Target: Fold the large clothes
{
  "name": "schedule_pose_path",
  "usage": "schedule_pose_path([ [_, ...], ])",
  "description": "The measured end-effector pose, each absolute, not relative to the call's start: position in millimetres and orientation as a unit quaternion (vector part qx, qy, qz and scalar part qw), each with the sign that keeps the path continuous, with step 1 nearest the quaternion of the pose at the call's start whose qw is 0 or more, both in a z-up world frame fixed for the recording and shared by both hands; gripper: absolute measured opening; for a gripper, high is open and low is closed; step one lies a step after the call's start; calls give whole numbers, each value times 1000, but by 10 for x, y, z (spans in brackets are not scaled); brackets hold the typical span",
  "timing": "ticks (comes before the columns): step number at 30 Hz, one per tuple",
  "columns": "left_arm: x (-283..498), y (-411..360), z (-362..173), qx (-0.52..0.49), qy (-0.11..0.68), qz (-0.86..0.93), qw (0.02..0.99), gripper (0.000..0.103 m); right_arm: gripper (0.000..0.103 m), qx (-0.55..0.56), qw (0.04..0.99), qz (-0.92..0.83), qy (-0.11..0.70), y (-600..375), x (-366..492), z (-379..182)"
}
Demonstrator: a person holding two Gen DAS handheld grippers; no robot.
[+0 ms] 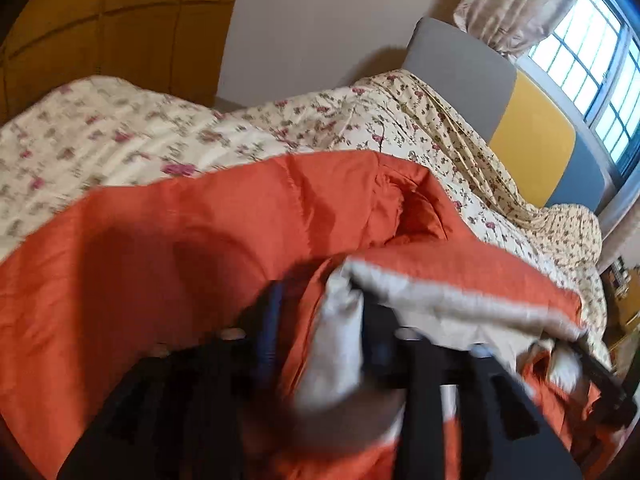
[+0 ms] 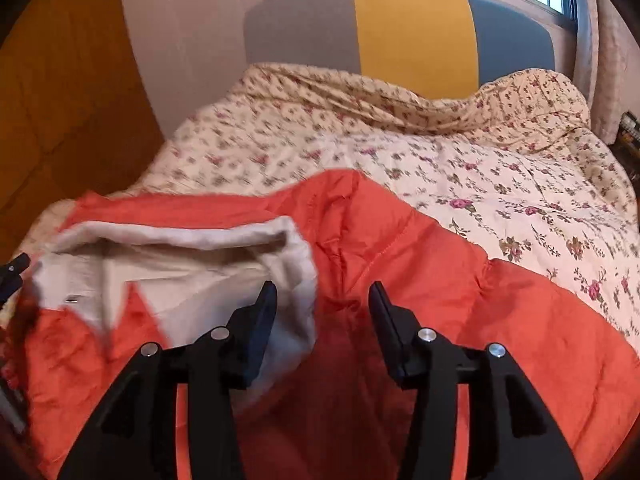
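An orange padded jacket (image 1: 180,240) with a cream fleece lining lies on the bed and fills the near half of both views (image 2: 460,300). My left gripper (image 1: 320,320) is blurred; its jaws stand apart with the cream-lined hood edge (image 1: 340,332) bunched between them, and I cannot tell if they pinch it. My right gripper (image 2: 322,300) is open and empty, just above the orange fabric, right of the cream hood lining (image 2: 180,256). The left gripper's tip shows at the left edge of the right wrist view (image 2: 12,272).
The bed has a floral quilt (image 2: 440,168) rumpled toward the grey, yellow and blue headboard (image 2: 412,28). A window (image 1: 592,64) with curtains is behind it. A wooden wardrobe (image 1: 120,40) stands on the left.
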State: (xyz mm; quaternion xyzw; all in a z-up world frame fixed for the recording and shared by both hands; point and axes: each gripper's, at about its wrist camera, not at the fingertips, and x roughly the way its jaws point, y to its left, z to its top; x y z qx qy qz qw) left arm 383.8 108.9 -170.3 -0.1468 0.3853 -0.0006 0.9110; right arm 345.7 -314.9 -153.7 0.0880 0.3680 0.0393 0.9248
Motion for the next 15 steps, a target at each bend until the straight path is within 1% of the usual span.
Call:
schedule_pose_path([
  [1, 3719, 1098, -1622, -139, 368, 14, 919, 81, 47, 98, 931, 43, 349, -3164, 3397, -1445],
  [2, 3603, 1105, -1545, -135, 346, 29, 928, 88, 47, 105, 937, 42, 331, -3165, 3383, -1352],
  [4, 3366, 1115, -1357, -136, 295, 61, 944, 88, 41, 120, 942, 39, 312, -3129, 3456, -1214],
  [6, 3269, 1083, -1167, -148, 253, 75, 953, 88, 33, 129, 942, 36, 308, -3033, 3625, -1133],
  [7, 3298, 1024, -1071, -150, 240, 74, 956, 88, 31, 132, 941, 38, 310, -2973, 3711, -1127],
  [10, 3633, 637, -848, -119, 242, 33, 962, 88, 27, 115, 934, 49, 335, -2722, 3995, -1236],
  [13, 4025, 117, -841, -53, 267, -23, 962, 87, 27, 99, 925, 60, 362, -2583, 4070, -1463],
  [15, 4224, -163, -1027, -14, 301, -65, 951, 75, 27, 84, 922, 66, 373, -2511, 4020, -1649],
])
